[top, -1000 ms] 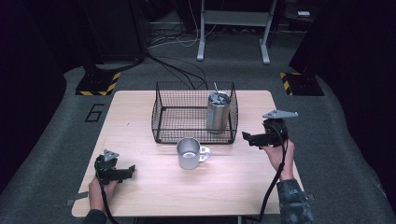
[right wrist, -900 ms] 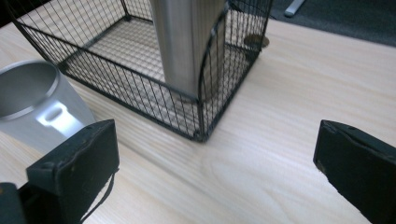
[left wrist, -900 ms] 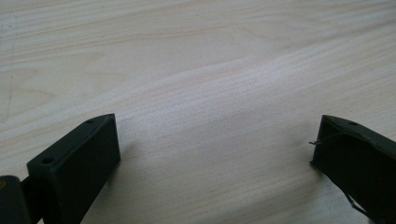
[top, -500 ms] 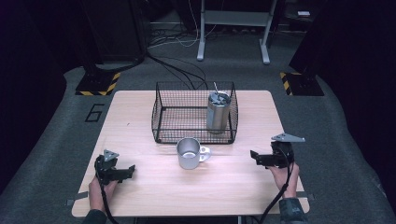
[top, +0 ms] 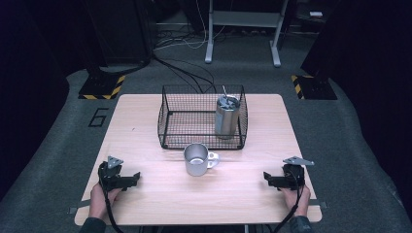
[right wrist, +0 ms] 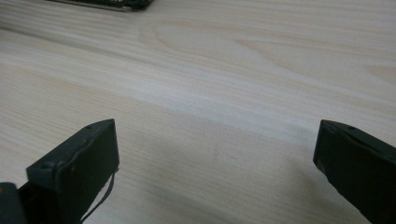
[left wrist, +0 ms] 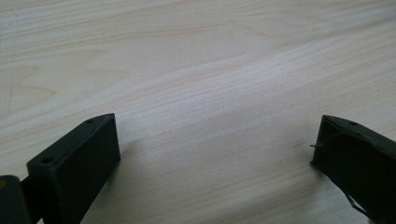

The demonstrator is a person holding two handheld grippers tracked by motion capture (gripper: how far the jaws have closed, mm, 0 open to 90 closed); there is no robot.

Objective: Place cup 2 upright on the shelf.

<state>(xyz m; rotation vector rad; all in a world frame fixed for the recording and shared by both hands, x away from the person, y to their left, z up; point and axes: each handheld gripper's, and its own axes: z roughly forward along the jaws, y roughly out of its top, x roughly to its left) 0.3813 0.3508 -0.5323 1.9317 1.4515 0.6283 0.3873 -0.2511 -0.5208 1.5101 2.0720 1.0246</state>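
Your left gripper and right gripper rest empty, jaws wide, at the table's 7 and 5 o'clock; the mug stands centre, apart. Reach carelessly and you likely tip it against the basket.

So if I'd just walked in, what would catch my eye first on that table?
Probably the black wire basket at the far middle of the wooden table, with a tall steel tumbler standing upright in its right end. Just in front of the basket, outside it, sits a shiny metal mug, handle to the right. Then the left gripper and right gripper near the front corners, fingers spread and holding nothing.
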